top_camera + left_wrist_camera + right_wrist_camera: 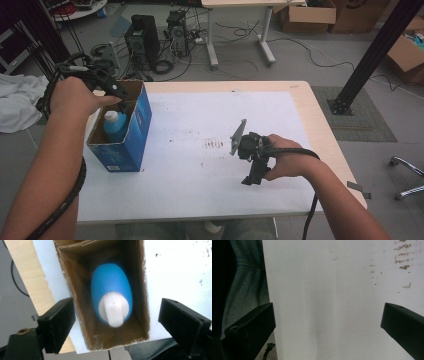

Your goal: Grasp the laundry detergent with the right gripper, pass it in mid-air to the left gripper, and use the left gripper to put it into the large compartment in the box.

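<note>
Item 1. Blue bottle (111, 290) with a white pump cap (113, 308): stands upright inside the open-topped blue carton (131, 135), at the left side of the table. Seen from above in the left gripper view, it sits toward one end of the brown cardboard interior, with nothing gripping it. Judged as already deposited in the carton.

Item 2. Left gripper (115, 322): held above the carton mouth, pointing down into it. Its jaws stand well apart, one on each side of the carton's width, and neither pad touches bottle or cardboard. It holds nothing. The spread suits a release and a clean exit past the carton walls.

Item 3. Right gripper (252, 175): held low over the near right part of the table, well apart from the carton. In the right gripper view its jaws are wide apart over the bare white sheet, with nothing between them. Judged as idle, kept out of the left hand's way.

Item 4. Table (330, 145): pale wooden top covered by a white sheet (200, 185) that carries a patch of brownish marks (215, 145) near its middle.

Item 5. Surroundings: computer towers (142, 37) and loose cables on the floor beyond the far edge, cardboard boxes (307, 15) at far right, and a black frame post (370, 55) to the right.

Obstructions: the carton's narrow walls closely flank the bottle, leaving little room for the jaws beside it.
</note>
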Demonstrator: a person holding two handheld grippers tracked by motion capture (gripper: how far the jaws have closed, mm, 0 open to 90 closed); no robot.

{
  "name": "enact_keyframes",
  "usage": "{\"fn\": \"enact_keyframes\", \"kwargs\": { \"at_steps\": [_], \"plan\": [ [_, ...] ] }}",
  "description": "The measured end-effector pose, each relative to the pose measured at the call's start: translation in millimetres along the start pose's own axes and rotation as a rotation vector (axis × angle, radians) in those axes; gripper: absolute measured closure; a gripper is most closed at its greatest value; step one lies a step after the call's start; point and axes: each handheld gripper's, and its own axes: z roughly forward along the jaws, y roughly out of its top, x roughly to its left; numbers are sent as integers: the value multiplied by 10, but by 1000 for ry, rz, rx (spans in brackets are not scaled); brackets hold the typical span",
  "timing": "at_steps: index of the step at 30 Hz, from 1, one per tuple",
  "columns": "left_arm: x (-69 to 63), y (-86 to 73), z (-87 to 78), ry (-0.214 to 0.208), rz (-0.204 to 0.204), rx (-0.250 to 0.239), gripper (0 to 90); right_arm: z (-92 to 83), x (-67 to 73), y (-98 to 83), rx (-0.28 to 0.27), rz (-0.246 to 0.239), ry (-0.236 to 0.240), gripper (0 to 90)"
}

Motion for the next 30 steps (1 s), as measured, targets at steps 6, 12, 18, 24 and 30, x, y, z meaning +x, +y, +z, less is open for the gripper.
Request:
{"fn": "enact_keyframes", "kwargs": {
  "at_steps": [6,12,18,24,30],
  "plan": [
    [-71,4,-104,3,17,-8,81,4,1,2,-2,1,0,0],
    [-170,16,-205,8,59,-19,69,6,2,9,-10,4,1,0],
    [-332,22,-307,2,117,-33,32,-7,4,4,-9,5,-1,0],
    [-584,32,-372,-14,263,-25,2,-24,2,-17,-7,12,-1,0],
    [-889,17,-328,-22,409,-10,1,-27,-4,-55,2,22,-1,0]
  ]
}}
